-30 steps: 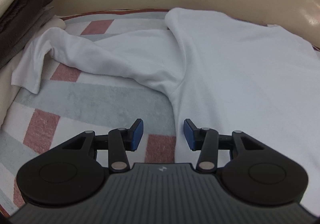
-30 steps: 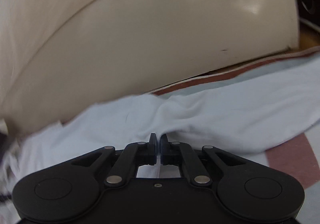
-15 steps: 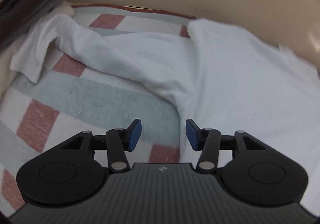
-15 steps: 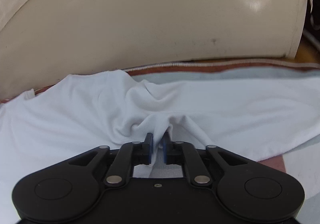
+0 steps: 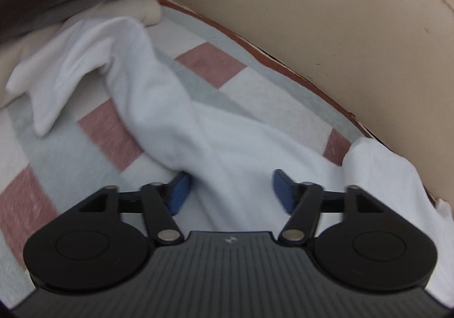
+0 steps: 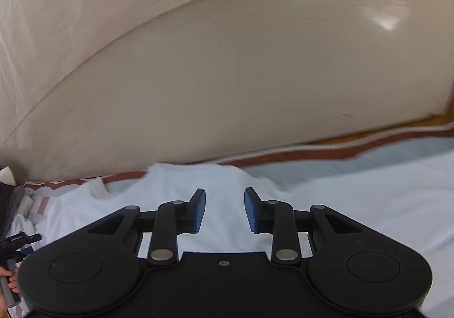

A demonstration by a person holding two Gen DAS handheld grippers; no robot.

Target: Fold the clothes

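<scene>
In the left wrist view the left gripper (image 5: 229,190) is spreading wide over the white shirt (image 5: 176,108), which lies on the striped blanket (image 5: 93,125); cloth sits between the pads, not pinched. In the right wrist view the right gripper (image 6: 224,208) is opening above the shirt (image 6: 354,204), holding nothing.

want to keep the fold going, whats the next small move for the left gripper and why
Probably ease the left gripper down and close on the white shirt's sleeve. Its jaws are opening with the sleeve's base between them, pads not pressing, and the sleeve lies stretched out over the checked blanket, unfolded.
</scene>
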